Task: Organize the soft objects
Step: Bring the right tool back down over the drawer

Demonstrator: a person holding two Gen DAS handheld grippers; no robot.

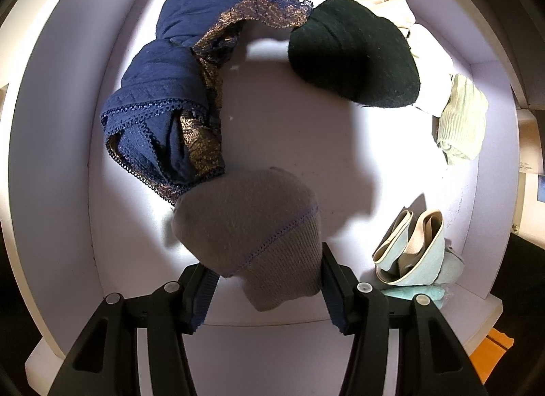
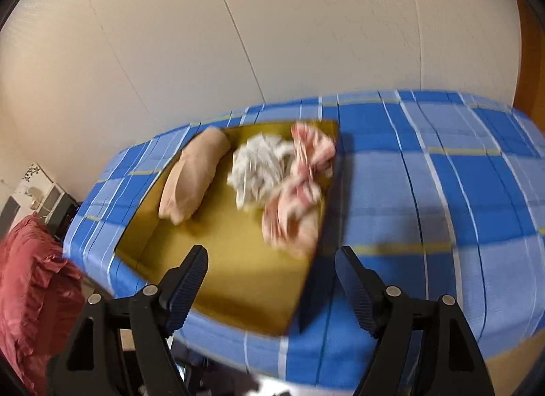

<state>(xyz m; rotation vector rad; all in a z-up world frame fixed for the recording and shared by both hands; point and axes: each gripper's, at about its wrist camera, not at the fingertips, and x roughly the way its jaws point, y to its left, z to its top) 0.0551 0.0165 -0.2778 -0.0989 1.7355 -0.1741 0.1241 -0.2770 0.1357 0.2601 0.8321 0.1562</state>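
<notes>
Partly blurred: striped cloth [image 2: 299,171] in yellow box [image 2: 238,259]

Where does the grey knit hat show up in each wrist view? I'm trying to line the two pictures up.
Left wrist view: the grey knit hat sits low and centre, clamped in the left gripper over the white bin.
Right wrist view: not in it; the empty right gripper faces a yellow tray on a blue plaid cover.
Shared landmark: none visible.
</notes>
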